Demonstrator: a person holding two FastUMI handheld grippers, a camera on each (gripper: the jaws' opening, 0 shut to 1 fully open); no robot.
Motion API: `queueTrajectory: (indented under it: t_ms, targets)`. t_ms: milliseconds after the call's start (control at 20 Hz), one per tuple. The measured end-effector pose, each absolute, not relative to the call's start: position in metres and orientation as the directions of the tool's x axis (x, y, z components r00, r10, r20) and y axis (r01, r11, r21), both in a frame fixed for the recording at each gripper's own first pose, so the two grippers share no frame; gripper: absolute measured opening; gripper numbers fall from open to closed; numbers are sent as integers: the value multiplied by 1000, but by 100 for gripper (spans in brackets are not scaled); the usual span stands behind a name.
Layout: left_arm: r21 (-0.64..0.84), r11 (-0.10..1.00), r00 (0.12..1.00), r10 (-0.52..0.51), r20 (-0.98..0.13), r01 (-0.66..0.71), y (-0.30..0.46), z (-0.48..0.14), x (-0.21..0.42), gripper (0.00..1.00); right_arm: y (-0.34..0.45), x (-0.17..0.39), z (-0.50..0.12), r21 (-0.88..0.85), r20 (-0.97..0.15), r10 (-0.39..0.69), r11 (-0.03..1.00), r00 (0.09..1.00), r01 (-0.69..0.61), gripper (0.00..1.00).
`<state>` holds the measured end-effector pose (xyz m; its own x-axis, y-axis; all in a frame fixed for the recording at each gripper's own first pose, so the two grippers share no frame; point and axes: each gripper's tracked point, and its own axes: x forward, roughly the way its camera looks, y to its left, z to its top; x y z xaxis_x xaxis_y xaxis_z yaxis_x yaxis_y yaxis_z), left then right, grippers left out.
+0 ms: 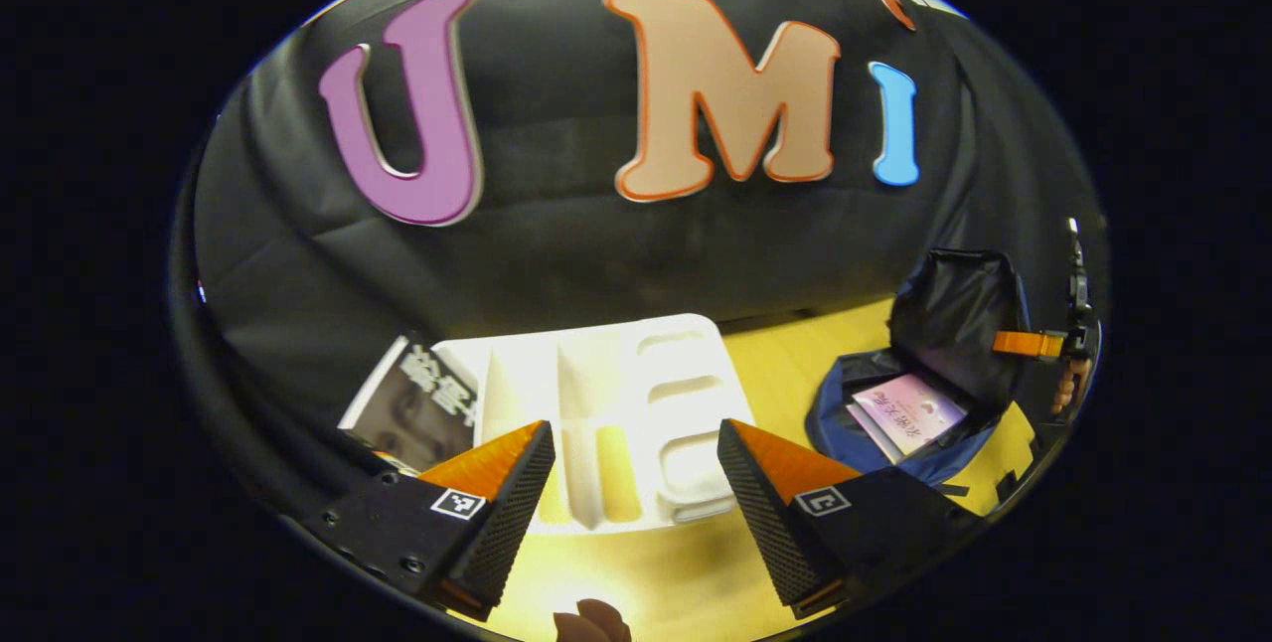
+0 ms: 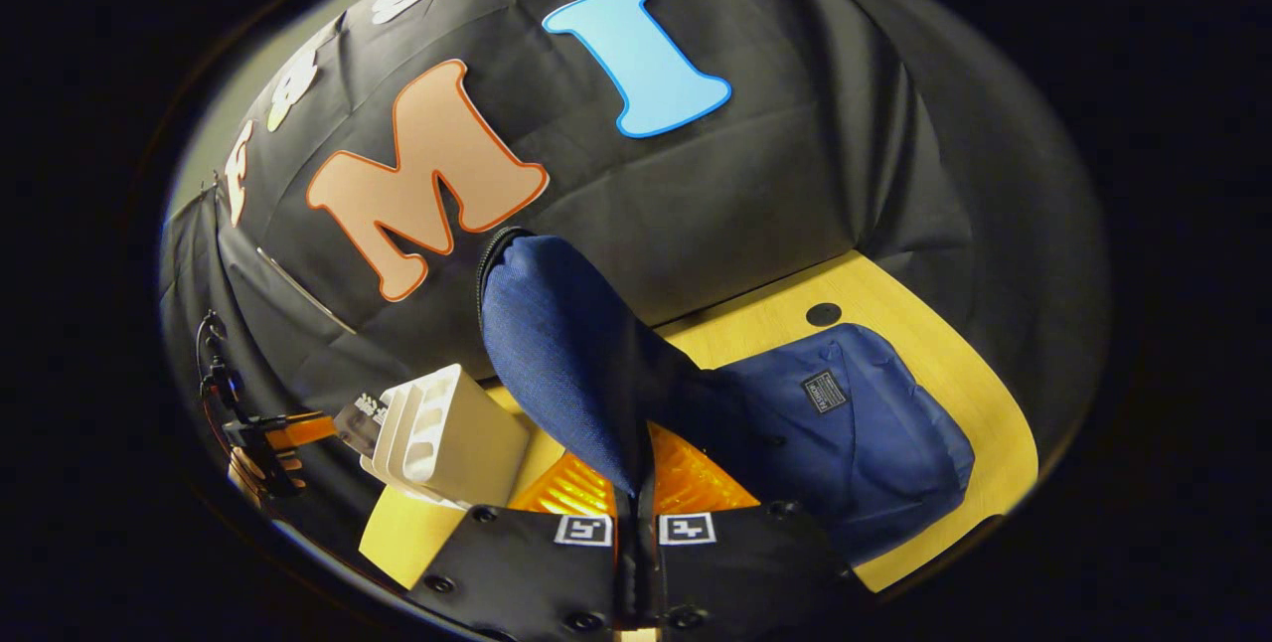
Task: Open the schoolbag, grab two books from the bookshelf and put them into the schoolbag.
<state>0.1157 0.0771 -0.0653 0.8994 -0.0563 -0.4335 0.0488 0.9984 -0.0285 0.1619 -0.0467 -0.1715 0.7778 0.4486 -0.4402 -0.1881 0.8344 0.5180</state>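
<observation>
The blue schoolbag [image 1: 845,413] lies open on the yellow table at the right of the left gripper view, its flap [image 1: 954,324] held up with the dark lining showing. A pink book [image 1: 906,413] rests inside it. The white bookshelf [image 1: 636,374] stands straight ahead of my left gripper [image 1: 634,433], which is open with nothing between its fingers. A dark-covered book [image 1: 417,403] leans at the shelf's left end. In the right gripper view my right gripper [image 2: 636,483] is shut on the bag's blue flap [image 2: 566,344], lifting it above the bag's body [image 2: 865,433].
The yellow table [image 2: 894,314] has a round dark hole near its back edge. The bookshelf [image 2: 447,438] stands left of the bag, with the left gripper [image 2: 268,433] beyond it. The black cloth wall closes the back. Part of a hand [image 1: 591,622] shows at the bottom.
</observation>
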Motion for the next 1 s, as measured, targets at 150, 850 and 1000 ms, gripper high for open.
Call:
queueTrajectory:
  t_ms: [150,850,1000]
  targets:
    - [17,1000,907,17,-421,-11,130,-53,111,96,-48,163,-170,520,-437,440,835,784,-180,3]
    - [-59,997,846,15,-533,-56,258,-76,142,96,-49,162,-174,523,-444,404,842,800,-135,3]
    - [-18,999,808,24,-589,-43,273,-100,164,97,-49,162,-175,517,-451,398,846,799,-129,3]
